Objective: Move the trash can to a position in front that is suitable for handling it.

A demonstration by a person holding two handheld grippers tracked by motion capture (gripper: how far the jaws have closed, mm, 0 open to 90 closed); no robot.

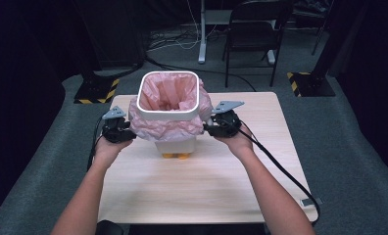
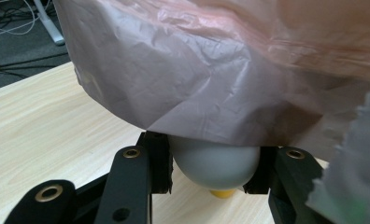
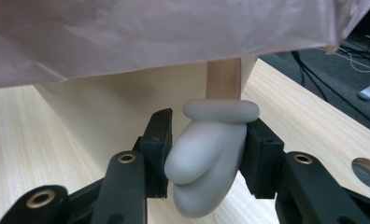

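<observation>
In the right gripper view, the thing closest to the lens is the right gripper (image 3: pixel 205 158) itself, with its two black jaws rising from the bottom edge. Between them sits a pale grey mitten-shaped hand handle (image 3: pixel 206 163) of soft-looking plastic, and both pads press on its sides, so this gripper is clenched on the handle. The handle hangs on a short tan arm (image 3: pixel 224 79) from the cream plastic wall of the small square waste bin (image 3: pixel 127 107), under the overhang of the thin pink plastic liner bag (image 3: pixel 127 37).

In the left gripper view, the left gripper (image 2: pixel 214 165) grasps in the same way a second pale grey rounded handle (image 2: pixel 213 163), with the black pads touching it on both sides. The pink bag covers the upper part of this handle, and a yellow foot (image 2: pixel 223 192) of the bin shows just under it.

In the high view, the bin stands on the light wooden table (image 1: pixel 197 181), at about 12 o'clock from the table's middle, toward the far edge. Its white square rim (image 1: pixel 168 111) is open upward and the pink bag is folded over it. The left gripper is at 9 o'clock of the bin and the right one at 3 o'clock, both touching it. A black folding chair (image 1: pixel 255 29) stands on the grey floor beyond the table, at about 1 o'clock.
</observation>
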